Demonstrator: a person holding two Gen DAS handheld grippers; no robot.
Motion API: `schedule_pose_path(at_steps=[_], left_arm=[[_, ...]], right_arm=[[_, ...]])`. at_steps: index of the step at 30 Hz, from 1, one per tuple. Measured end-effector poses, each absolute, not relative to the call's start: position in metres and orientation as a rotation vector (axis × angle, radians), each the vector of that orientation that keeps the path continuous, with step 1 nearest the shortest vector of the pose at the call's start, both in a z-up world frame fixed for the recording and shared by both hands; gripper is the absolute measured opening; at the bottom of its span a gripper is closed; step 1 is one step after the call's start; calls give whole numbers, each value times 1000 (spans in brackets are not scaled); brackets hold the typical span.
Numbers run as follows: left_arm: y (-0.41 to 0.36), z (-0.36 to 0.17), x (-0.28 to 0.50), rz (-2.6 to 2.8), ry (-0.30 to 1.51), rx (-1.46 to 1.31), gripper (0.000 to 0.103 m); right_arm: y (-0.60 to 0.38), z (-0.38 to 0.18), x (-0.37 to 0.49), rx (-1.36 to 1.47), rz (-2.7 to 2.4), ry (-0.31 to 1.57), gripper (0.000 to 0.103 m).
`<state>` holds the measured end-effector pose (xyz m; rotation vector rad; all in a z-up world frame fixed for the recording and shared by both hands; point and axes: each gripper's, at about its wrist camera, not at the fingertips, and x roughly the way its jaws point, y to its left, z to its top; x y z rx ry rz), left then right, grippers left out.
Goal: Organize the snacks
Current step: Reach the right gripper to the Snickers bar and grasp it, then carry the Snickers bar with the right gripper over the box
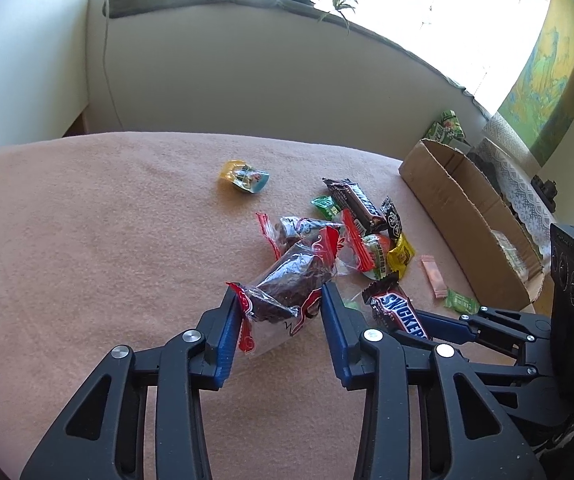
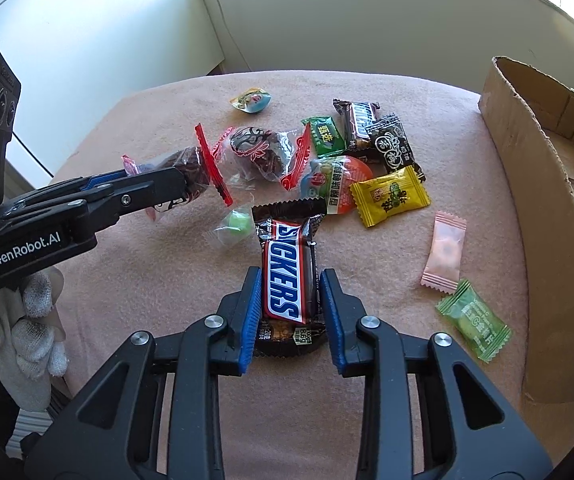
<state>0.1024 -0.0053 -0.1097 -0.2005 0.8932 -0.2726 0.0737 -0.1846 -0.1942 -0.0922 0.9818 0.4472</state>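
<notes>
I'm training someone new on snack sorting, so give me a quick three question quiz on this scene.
1. True or false: the right claw grips a Snickers bar.
2. What does the left claw hold? A) yellow candy B) dark snack in a clear, red-edged wrapper C) pink sachet
3. On which side of the right wrist view is the cardboard box?

Key: 1 true; 2 B, the dark snack; 3 right.
</notes>
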Motion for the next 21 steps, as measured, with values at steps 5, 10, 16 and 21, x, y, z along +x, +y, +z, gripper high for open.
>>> schedule_pose_path(at_steps=[5,10,16,21], left_arm=[[-3,-99,100,-270,867,-212,38],[-10,-86,104,-279,838,-216,38],[-28,-73,114,-306,806,-210,38],[-47,-63,124,-336,780,-208,38]], right_arm=[[-192,-181,71,-77,447,951,31],[-208,-162,67,-64,436,911,31],[-231,-140,67,-48,415,867,31],[-256,-123,74,-12,387,840,31]])
